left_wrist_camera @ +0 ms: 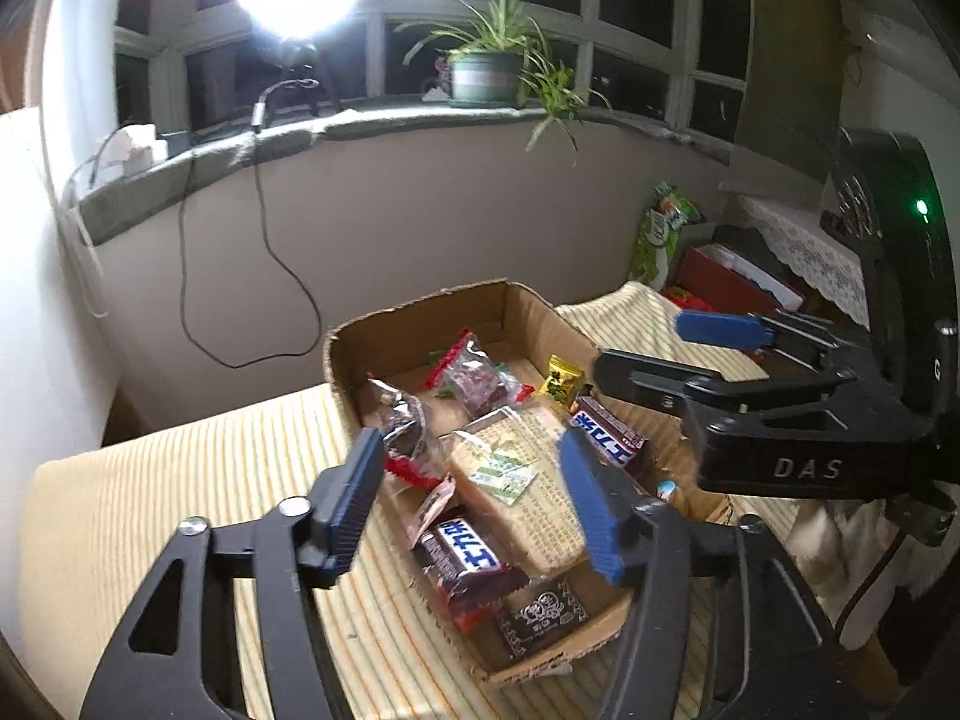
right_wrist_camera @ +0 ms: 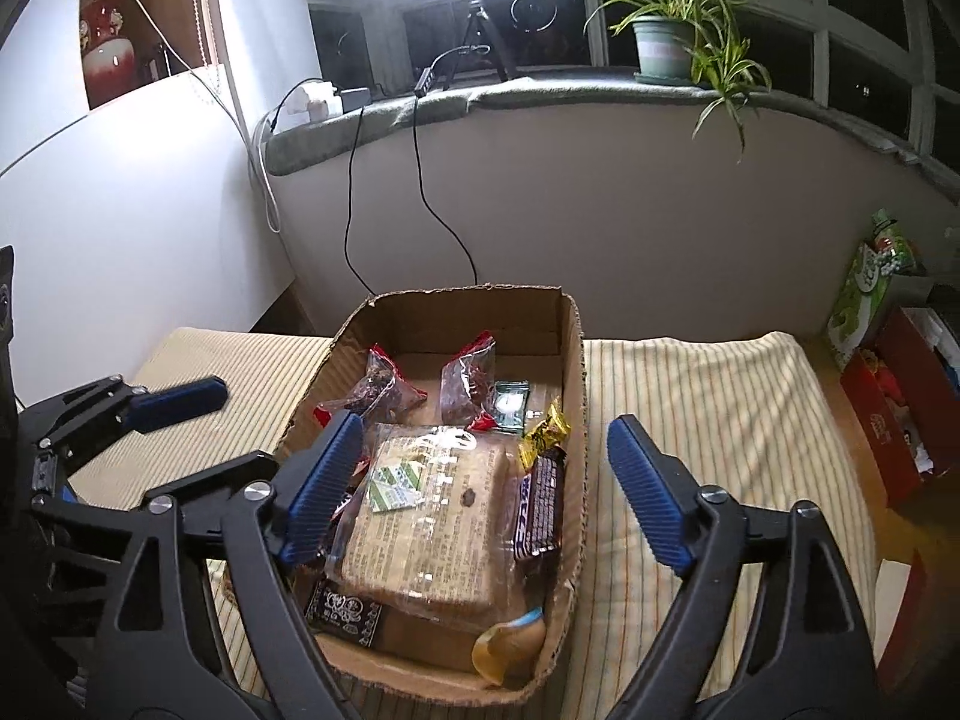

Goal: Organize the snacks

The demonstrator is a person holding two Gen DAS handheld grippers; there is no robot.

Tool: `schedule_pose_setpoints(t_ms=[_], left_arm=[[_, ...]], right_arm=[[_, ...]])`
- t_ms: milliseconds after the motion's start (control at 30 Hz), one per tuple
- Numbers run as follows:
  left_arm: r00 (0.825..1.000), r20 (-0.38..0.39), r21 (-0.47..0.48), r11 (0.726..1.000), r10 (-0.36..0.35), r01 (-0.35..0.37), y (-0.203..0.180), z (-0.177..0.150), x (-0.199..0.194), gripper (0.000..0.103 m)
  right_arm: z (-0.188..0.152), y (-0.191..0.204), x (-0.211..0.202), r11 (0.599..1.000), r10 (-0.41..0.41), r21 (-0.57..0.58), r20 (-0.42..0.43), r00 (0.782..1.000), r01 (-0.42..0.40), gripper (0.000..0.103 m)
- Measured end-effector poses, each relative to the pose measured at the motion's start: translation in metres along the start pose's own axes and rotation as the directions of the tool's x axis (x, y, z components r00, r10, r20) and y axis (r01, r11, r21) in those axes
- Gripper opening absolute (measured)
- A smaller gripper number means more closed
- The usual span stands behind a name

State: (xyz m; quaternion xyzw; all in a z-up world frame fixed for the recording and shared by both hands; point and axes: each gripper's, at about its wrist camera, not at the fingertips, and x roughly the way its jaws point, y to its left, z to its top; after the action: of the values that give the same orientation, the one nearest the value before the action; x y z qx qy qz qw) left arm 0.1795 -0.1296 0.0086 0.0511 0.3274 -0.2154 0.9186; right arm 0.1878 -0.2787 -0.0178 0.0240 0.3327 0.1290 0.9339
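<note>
An open cardboard box (right_wrist_camera: pixel 468 295) stands on a yellow striped cloth and holds the snacks. A big wrapped bread packet (right_wrist_camera: pixel 432 522) lies in its middle. Beside the bread are a dark chocolate bar (right_wrist_camera: pixel 537 504), a yellow candy (right_wrist_camera: pixel 546 429), two clear red-edged packets (right_wrist_camera: pixel 384 387) and a black patterned packet (right_wrist_camera: pixel 345 609). My right gripper (right_wrist_camera: pixel 486 423) is open just above the box's near end, nothing between its pads. My left gripper (left_wrist_camera: pixel 468 441) is also open over the bread packet (left_wrist_camera: pixel 516 480) and a second chocolate bar (left_wrist_camera: pixel 468 558), touching neither. The right gripper (left_wrist_camera: pixel 639 345) shows at the box's right side.
The striped cloth (right_wrist_camera: pixel 690 396) covers the table to the right of the box. A green snack bag (right_wrist_camera: pixel 864 294) and a red box (right_wrist_camera: pixel 888 420) stand off its right edge. Cables hang down the wall behind; a potted plant (right_wrist_camera: pixel 666 42) and a bright lamp sit on the windowsill.
</note>
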Motion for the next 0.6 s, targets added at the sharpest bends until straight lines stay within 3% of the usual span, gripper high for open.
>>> schedule_pose_setpoints(t_ms=[167,367,600], left_arm=[[0.999,0.019,-0.052,0.998,0.028,-0.027,0.005,-0.007,-0.017,0.075],[0.997,0.04,-0.104,0.993,0.06,-0.056,0.008,-0.018,-0.036,0.08],[0.994,0.051,-0.134,0.987,0.098,-0.091,0.007,-0.032,-0.053,0.08]], right_arm=[[-0.007,0.0,-0.015,1.0,-0.012,0.002,0.017,1.0,0.012,0.092],[-0.017,0.0,-0.031,1.0,-0.022,0.004,0.027,0.999,0.022,0.093],[-0.028,0.007,-0.05,1.0,-0.027,-0.002,0.048,0.998,0.027,0.098]])
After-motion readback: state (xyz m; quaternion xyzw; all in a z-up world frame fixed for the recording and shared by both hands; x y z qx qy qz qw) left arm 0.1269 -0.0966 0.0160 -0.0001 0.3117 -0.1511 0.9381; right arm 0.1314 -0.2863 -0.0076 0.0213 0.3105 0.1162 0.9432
